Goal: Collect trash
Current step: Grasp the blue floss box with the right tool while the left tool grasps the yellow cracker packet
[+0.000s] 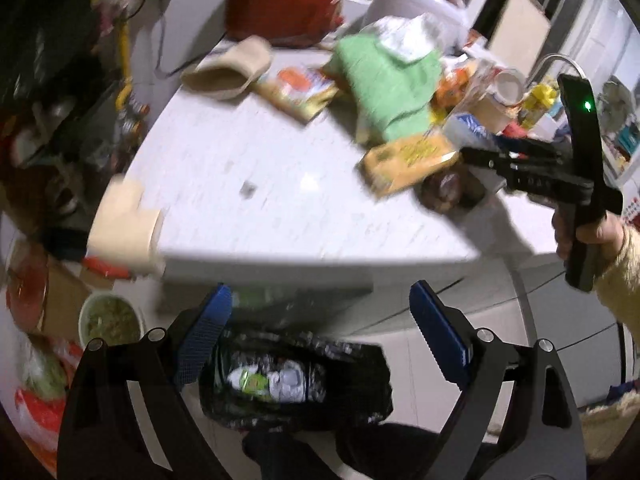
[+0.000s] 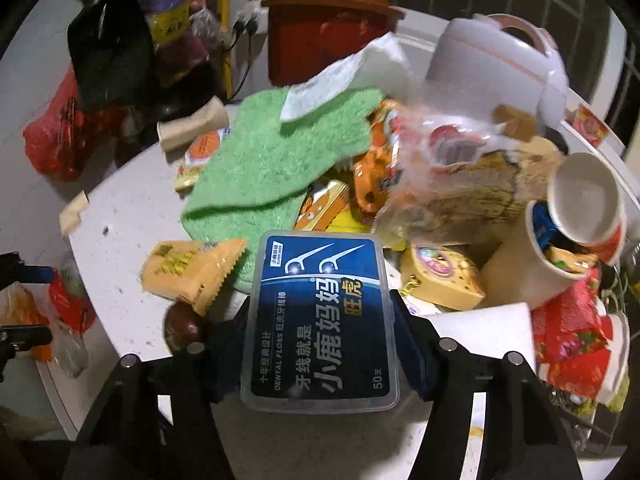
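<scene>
Over on the left wrist view, the left gripper (image 1: 320,336) is hanging with its blue-padded fingers (image 1: 438,338) spread wide and nothing between them. Directly below it a black plastic trash bag (image 1: 296,384) is gaping open, with a pale wrapper lying inside; only this camera is catching that. At twelve o'clock the round white marble-look table (image 1: 248,168) is carrying a fuzzy green cloth (image 1: 384,92) and a flat yellow snack packet (image 1: 408,160). At three o'clock the right gripper (image 1: 532,168) is showing side-on in a hand, its load hidden from here.

The right wrist view is settling that: the right gripper (image 2: 320,328) is clamping a clear plastic box with a blue dental floss label (image 2: 320,324) above the table edge (image 2: 132,216). The yellow packet (image 2: 192,272) is lying at nine o'clock of the box, and a white paper cup stuffed with wrappers (image 2: 536,264) is tilting at three o'clock.
</scene>
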Demonstrator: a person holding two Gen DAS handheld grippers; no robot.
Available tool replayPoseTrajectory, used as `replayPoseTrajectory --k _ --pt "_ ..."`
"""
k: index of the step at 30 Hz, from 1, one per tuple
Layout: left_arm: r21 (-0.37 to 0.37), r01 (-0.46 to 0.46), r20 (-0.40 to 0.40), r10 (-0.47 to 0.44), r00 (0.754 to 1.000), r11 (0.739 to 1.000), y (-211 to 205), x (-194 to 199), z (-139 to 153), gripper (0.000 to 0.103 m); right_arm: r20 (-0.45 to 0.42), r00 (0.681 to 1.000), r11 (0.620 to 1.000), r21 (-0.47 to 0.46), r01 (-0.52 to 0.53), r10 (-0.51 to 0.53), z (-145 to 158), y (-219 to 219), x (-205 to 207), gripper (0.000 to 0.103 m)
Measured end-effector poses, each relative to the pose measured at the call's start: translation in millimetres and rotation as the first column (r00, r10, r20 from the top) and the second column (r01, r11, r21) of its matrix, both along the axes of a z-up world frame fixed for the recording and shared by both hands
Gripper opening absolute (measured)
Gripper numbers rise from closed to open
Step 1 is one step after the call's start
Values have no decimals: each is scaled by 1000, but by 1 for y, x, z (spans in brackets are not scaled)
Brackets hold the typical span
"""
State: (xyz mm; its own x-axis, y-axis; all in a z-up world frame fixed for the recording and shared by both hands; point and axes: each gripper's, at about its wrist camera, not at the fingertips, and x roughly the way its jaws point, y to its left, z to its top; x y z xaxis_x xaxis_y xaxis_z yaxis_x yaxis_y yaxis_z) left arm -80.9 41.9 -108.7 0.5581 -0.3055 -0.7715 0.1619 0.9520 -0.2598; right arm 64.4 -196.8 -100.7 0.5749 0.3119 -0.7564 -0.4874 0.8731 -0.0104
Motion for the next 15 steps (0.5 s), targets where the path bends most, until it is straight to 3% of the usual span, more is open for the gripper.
replayPoseTrajectory --k 6,12,15 --pt "-15 60 68 -59 996 998 -30 42 24 88 67 993 990 109 93 -100 43 -28 -30 63" --pt "-113 82 25 -79 997 990 -70 87 23 88 44 984 970 179 163 -174 48 -51 -58 63" --pt "-104 76 -2 -77 997 992 -82 104 13 88 18 981 961 205 188 -196 43 -58 -68 63"
